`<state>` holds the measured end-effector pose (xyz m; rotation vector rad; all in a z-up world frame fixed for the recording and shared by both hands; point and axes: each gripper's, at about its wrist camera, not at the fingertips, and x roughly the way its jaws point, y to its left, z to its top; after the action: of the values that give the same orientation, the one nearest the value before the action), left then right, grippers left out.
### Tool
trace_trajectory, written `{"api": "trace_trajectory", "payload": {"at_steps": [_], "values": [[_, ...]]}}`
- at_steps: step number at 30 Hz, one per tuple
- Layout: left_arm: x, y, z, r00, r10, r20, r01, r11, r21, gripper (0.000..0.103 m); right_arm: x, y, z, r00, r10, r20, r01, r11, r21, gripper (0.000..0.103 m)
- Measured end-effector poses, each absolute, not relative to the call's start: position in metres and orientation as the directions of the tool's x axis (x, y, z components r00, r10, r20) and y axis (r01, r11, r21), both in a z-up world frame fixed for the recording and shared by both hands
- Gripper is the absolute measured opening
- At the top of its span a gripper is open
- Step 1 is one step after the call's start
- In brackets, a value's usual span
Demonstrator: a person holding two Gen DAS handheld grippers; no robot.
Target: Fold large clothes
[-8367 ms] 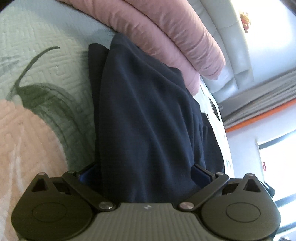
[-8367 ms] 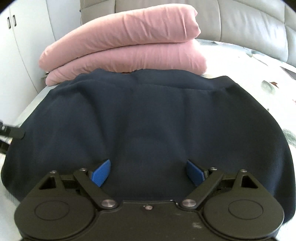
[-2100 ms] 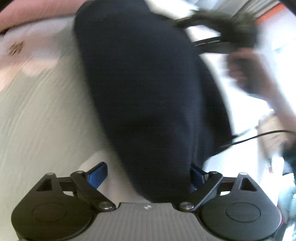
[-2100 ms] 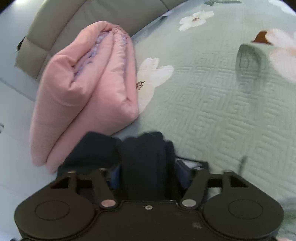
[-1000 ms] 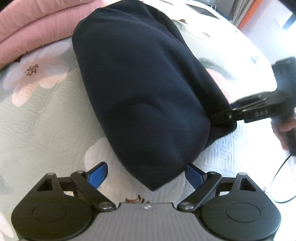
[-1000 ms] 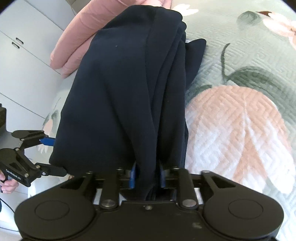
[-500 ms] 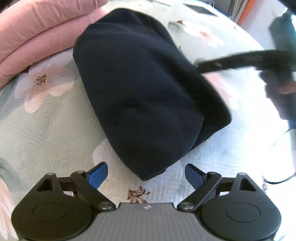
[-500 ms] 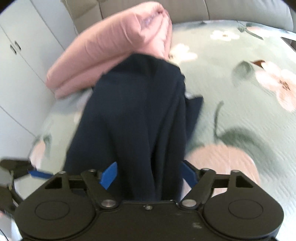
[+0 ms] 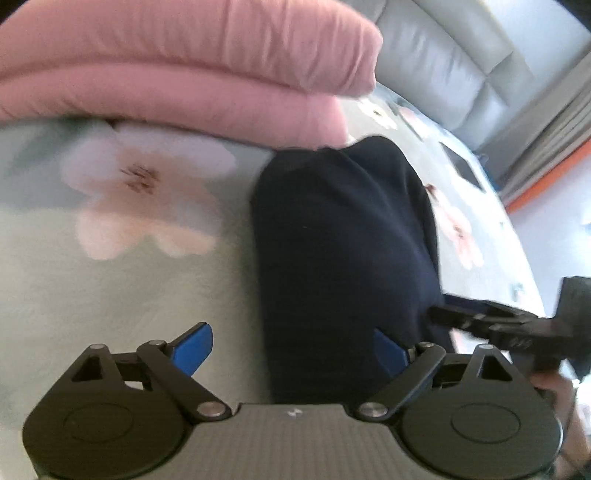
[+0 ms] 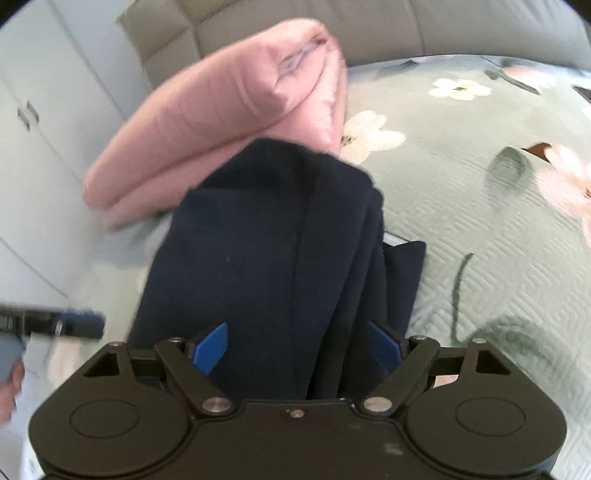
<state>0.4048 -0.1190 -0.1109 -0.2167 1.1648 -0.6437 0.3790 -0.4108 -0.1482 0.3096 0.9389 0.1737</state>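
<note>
The right hand-held gripper (image 10: 295,345) has its blue pads spread wide, having just been opening, and the near end of the folded dark navy fabric garment (image 10: 273,258) lies between them without either pad pressing on it, so the garment is released, not held. In the same view the garment runs away from the jaws as a thick, layered bundle on the pale green quilted bedspread with pink and white flowers (image 10: 480,206), its far end touching or just short of the folded pink padded quilt (image 10: 229,122) that lies at the far left near the grey upholstered headboard (image 10: 406,26). A flap of the dark cloth sticks out on the right side of the bundle. The left hand-held gripper (image 9: 291,350) is likewise wide apart: its left pad stands over bare bedspread, its right pad sits just beside the garment's near right edge, and I cannot tell whether it brushes the cloth, though it is not clamping it. From the left wrist the right hand-held gripper shows at the right edge, its tips close by the garment's right side. By my reading the last fold is laid and the step in hand is letting go and pulling clear. The next move probably calls for backing both grippers off without dragging the layers, then tucking or smoothing the loose flap so the bundle stays square.
</note>
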Motion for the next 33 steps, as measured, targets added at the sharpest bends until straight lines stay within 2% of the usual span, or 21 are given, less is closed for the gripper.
{"api": "trace_trajectory", "payload": {"at_steps": [5, 8, 10, 12, 14, 17, 23, 25, 27, 33], "values": [[0.422, -0.129, -0.14, 0.175, -0.663, -0.728, 0.345, 0.734, -0.585, 0.093, 0.388, -0.431, -0.175, 0.527, 0.245, -0.813, 0.042, 0.949, 0.313, 0.102], [0.421, -0.134, -0.146, 0.166, -0.687, -0.708, 0.359, 0.711, -0.605, 0.097, 0.386, -0.456, -0.194, 0.512, 0.344, -0.787, 0.066, 0.898, 0.435, 0.102], [0.422, -0.138, -0.148, 0.163, -0.684, -0.711, 0.359, 0.713, -0.603, 0.099, 0.386, -0.47, -0.206, 0.522, 0.413, -0.747, 0.089, 0.844, 0.529, 0.103], [0.425, -0.138, -0.153, 0.147, -0.703, -0.696, 0.343, 0.696, -0.631, 0.099, 0.387, -0.476, -0.213, 0.545, 0.469, -0.695, 0.037, 0.815, 0.579, 0.103], [0.427, -0.141, -0.157, 0.15, -0.696, -0.702, 0.341, 0.703, -0.624, 0.103, 0.388, -0.488, -0.224, 0.568, 0.551, -0.612, 0.002, 0.742, 0.67, 0.103], [0.426, -0.145, -0.155, 0.162, -0.693, -0.703, 0.365, 0.704, -0.61, 0.103, 0.395, -0.503, -0.244, 0.556, 0.687, -0.467, 0.046, 0.536, 0.843, 0.103], [0.422, -0.154, -0.14, 0.163, -0.682, -0.713, 0.407, 0.705, -0.581, 0.092, 0.411, -0.478, -0.236, 0.527, 0.694, -0.49, 0.041, 0.555, 0.831, 0.102], [0.419, -0.156, -0.132, 0.168, -0.677, -0.716, 0.419, 0.707, -0.57, 0.086, 0.409, -0.475, -0.229, 0.544, 0.681, -0.491, 0.075, 0.543, 0.836, 0.092], [0.415, -0.156, -0.121, 0.179, -0.681, -0.71, 0.425, 0.704, -0.569, 0.084, 0.403, -0.471, -0.211, 0.549, 0.692, -0.469, 0.041, 0.538, 0.842, 0.086], [0.381, -0.142, -0.074, 0.198, -0.704, -0.682, 0.49, 0.673, -0.553, 0.083, 0.379, -0.455, -0.159, 0.561, 0.701, -0.441, -0.004, 0.535, 0.845, 0.086]]}}
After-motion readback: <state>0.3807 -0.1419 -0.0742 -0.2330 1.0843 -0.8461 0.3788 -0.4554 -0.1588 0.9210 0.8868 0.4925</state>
